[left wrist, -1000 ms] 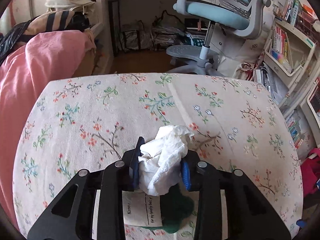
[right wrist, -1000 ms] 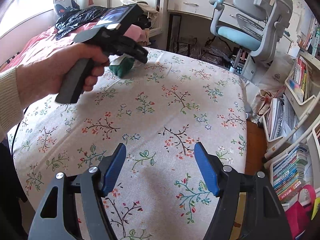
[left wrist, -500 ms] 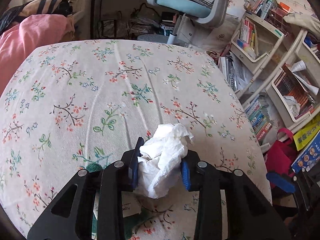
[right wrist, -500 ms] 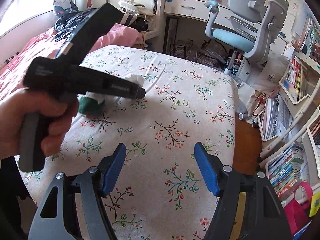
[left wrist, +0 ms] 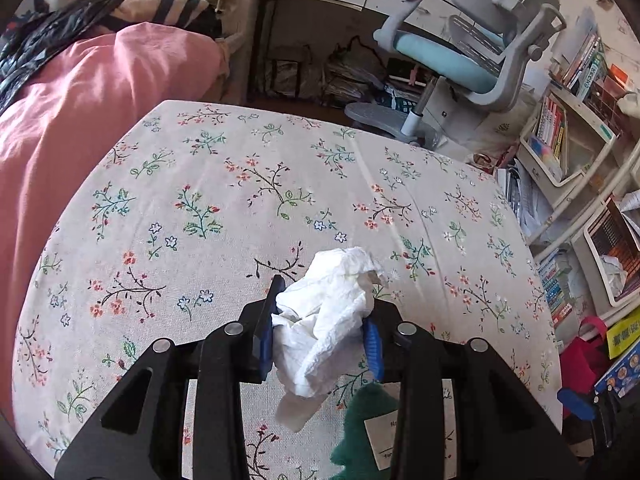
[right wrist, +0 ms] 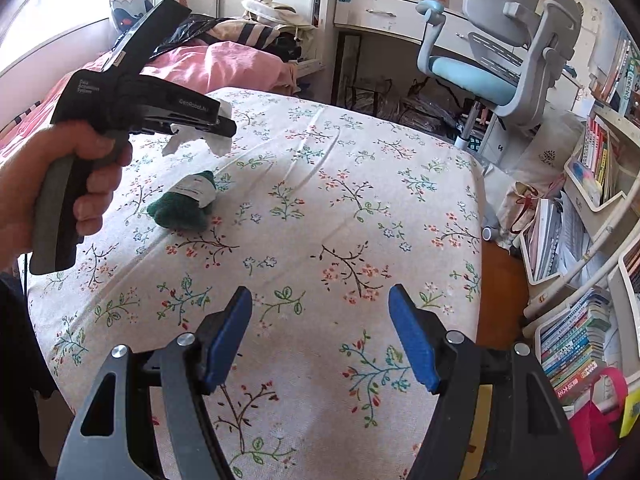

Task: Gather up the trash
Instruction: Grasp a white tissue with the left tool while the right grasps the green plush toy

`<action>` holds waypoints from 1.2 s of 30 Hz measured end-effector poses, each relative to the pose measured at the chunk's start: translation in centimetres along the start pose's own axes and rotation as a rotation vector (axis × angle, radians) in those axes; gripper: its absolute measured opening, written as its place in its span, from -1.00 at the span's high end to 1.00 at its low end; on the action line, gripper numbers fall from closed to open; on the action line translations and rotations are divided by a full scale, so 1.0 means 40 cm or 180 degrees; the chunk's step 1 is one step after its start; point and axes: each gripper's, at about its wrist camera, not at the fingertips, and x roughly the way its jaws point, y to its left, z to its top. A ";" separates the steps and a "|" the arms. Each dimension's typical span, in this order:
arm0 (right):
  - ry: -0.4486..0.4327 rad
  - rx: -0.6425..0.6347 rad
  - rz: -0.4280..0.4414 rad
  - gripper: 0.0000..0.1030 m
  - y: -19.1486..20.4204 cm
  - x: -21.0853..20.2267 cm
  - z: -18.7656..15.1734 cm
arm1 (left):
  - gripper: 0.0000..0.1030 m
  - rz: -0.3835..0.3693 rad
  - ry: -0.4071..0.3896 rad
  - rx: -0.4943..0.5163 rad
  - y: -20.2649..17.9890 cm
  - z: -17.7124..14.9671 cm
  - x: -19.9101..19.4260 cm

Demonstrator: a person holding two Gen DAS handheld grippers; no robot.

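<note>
Between the blue pads of our left gripper (left wrist: 320,340) sits a crumpled white paper tissue (left wrist: 326,320), pinched from both sides so that it bulges above the fingers and hangs loose below them. We carry it clear of the surface; from the right wrist view the same tissue (right wrist: 200,136) dangles under the black nose of that left gripper (right wrist: 218,126), which our left hand (right wrist: 60,184) grips by its grey handle.

Just beneath the held tissue, on the floral cream cloth covering the bed (left wrist: 240,200), lies a dark green tree-shaped felt piece with a white paper label (left wrist: 368,436); in the right wrist view we see it (right wrist: 184,204) resting flat on the cloth, apart from the tissue above it.

Our right gripper (right wrist: 320,336) hangs over the near part of the cloth with its blue pads spread wide and nothing between them.

Further out, a pink quilt (left wrist: 80,120) lies heaped at the left of the cloth. Beyond the bed's far edge stands a grey swivel chair with a light blue seat (right wrist: 492,52), drawn up by a white desk with drawers (right wrist: 380,12). Along the right side run white shelves crowded with books (right wrist: 580,344).
</note>
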 end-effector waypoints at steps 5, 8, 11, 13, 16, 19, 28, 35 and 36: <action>0.0000 -0.0010 0.0033 -0.33 0.012 0.007 0.008 | 0.35 -0.0023 0.0241 0.0163 -0.023 -0.057 0.015; -0.0010 -0.0029 0.0052 -0.33 0.024 0.006 0.012 | 0.35 -0.0075 0.0236 0.0244 -0.050 -0.096 -0.006; -0.0015 -0.0043 0.0099 -0.33 0.032 0.002 0.004 | 0.35 -0.0293 0.0292 0.0124 -0.067 -0.133 -0.028; -0.0001 -0.0050 0.0130 -0.33 0.037 0.001 -0.002 | 0.35 -0.0469 0.0348 0.0077 -0.083 -0.155 -0.043; -0.0024 -0.0018 0.0179 -0.33 0.040 -0.006 0.001 | 0.35 -0.0482 0.0226 0.0023 -0.082 -0.169 -0.078; -0.0067 0.0043 0.0276 -0.33 0.050 -0.011 0.013 | 0.36 -0.0366 0.0076 -0.0113 -0.044 -0.163 -0.107; -0.0041 0.0087 0.0484 -0.33 0.105 0.024 0.048 | 0.05 -0.0247 0.0063 0.0214 -0.045 -0.091 -0.078; 0.0023 0.0093 0.0548 -0.33 0.129 0.063 0.060 | 0.51 -0.0417 0.0278 0.0325 -0.065 -0.067 -0.001; 0.0025 0.0119 0.0570 -0.33 0.127 0.065 0.062 | 0.63 -0.0437 0.0259 0.0311 -0.061 -0.064 -0.002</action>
